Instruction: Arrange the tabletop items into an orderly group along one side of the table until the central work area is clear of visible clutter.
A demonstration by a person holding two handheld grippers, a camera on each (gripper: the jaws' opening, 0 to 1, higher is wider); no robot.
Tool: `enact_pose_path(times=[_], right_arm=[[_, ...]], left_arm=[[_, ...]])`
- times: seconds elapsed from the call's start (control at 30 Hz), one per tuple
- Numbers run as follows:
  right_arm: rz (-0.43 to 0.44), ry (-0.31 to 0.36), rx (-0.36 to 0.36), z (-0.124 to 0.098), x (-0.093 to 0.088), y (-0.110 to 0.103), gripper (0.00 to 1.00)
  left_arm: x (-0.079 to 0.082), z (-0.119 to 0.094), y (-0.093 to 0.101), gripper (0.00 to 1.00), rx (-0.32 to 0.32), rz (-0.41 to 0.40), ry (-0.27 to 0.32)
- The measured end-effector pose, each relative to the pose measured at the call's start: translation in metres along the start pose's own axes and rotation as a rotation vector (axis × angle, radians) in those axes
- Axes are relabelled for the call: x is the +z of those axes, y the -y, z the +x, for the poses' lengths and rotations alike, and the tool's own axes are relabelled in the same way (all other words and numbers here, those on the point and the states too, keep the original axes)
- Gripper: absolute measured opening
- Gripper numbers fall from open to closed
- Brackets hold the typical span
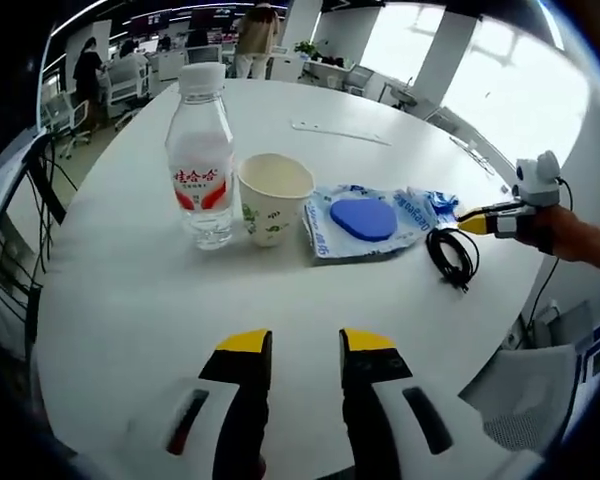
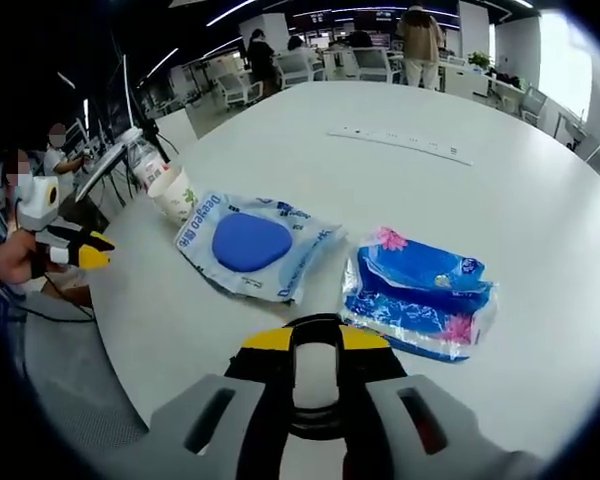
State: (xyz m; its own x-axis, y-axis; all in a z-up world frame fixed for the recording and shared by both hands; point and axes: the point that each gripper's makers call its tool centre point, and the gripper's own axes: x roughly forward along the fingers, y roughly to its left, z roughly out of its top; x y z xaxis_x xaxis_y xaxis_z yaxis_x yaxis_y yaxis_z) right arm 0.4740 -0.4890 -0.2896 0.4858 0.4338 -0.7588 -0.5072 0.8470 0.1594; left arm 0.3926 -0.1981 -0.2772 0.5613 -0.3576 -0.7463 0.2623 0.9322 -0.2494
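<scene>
On the white round table [image 1: 130,290] a water bottle [image 1: 200,165] stands upright on the left, with a paper cup [image 1: 272,197] just beside it on its right. Next comes a clear bag with a blue pad inside [image 1: 362,220], lying flat. A black cable [image 1: 452,255] lies coiled at the right end, near the table edge.

The left gripper [image 1: 305,355] hangs over the near part of the table. Its jaws are a little apart and hold nothing.

In the right gripper view, the right gripper [image 2: 315,352] has its jaws closed around the black cable loop [image 2: 315,380]. Just past it on the right lies a blue tissue pack [image 2: 420,290], and the bag with the blue pad [image 2: 252,245] is on the left.

I think the cable is light and floppy, so it will dangle and may slip; hold the whole loop together. The tissue pack looks soft and squishy; pinch it across the middle. The bag looks slippery and thin; grab an edge. The cup looks light and easy to crush; hold the rim gently. The bottle looks the heaviest; grip its body
</scene>
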Motion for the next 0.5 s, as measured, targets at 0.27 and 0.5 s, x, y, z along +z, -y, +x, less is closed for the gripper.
enact_pose_path(times=[0.27,0.5], right_arm=[[0.021,0.014,-0.019,-0.014,-0.006,0.007,0.16],[0.027,0.011,-0.029,-0.023,-0.013,0.011,0.18]], left_arm=[[0.002,-0.01,0.008,0.34,-0.042,0.02,0.03],[0.007,-0.019,0.01,0.37,-0.052,0.04,0.053]])
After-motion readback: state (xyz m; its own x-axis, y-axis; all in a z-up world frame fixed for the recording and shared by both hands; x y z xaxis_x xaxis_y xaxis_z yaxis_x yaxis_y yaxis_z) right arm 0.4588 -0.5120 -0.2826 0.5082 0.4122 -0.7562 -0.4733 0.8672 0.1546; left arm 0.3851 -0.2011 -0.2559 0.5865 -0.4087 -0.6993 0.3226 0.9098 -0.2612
